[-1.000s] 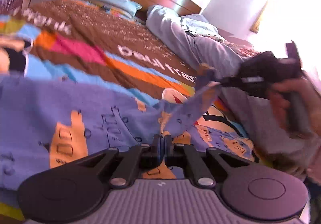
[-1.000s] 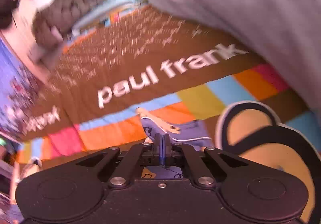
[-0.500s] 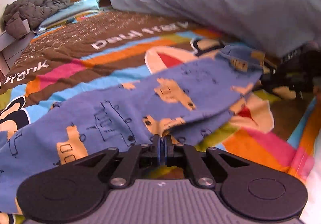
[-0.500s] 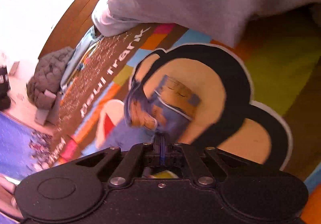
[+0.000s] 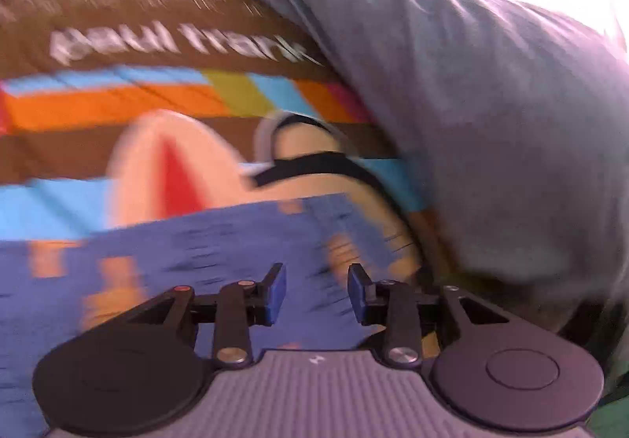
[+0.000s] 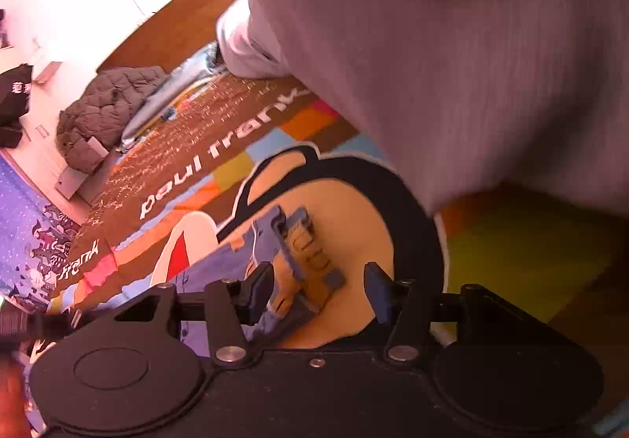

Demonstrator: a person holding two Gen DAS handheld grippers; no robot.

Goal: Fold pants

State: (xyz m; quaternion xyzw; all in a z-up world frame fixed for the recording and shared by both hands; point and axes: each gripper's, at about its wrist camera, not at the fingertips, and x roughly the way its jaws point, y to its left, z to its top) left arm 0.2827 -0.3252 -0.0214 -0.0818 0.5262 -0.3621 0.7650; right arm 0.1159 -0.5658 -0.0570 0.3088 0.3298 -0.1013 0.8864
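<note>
Both tools now gape wide: left tool [image 5: 316, 292] and right tool [image 6: 318, 290] have let go of the pants [image 6: 283, 261], lying on the bed [image 6: 511, 261].

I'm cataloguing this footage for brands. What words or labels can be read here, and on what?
"paul frank": white letters on the brown band of the bedspread, in both views.
"frank": again on the bedspread's near edge, start cut off.
Script on the brown band: too small.
White marks on a black garment: unreadable.
</note>
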